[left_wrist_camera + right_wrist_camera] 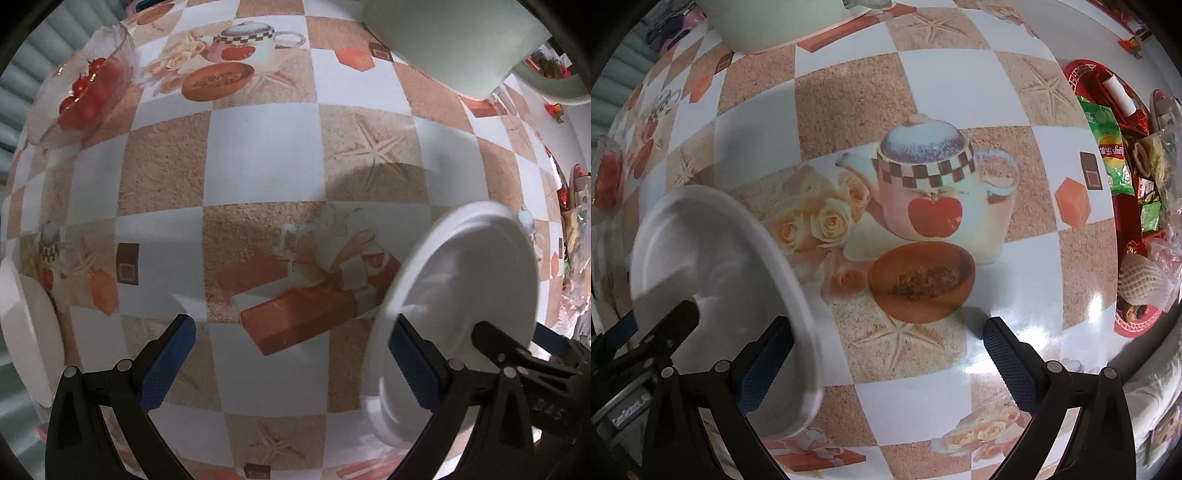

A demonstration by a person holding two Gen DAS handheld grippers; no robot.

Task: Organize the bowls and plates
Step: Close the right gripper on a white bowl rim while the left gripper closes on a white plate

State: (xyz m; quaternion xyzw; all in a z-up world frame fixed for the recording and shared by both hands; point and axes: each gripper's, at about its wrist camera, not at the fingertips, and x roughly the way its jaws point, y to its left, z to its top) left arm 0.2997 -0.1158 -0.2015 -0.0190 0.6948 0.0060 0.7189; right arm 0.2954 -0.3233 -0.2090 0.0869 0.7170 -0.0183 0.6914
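A white plate [469,295] stands on edge, tilted, between my two grippers above the patterned tablecloth; it also shows in the right wrist view [716,266]. My left gripper [291,354] is open, its right finger [413,365] against the plate's face. My right gripper [886,354] is open, its left finger [764,369] against the plate's other face. Another white dish [22,332] lies at the left edge. A clear glass bowl of tomatoes [85,88] sits far left.
A pale green pot [454,40] stands at the far side; it also shows in the right wrist view [775,22]. A red tray of snacks [1123,192] fills the table's right side. The tablecloth [923,406] bears printed teapots and bowls.
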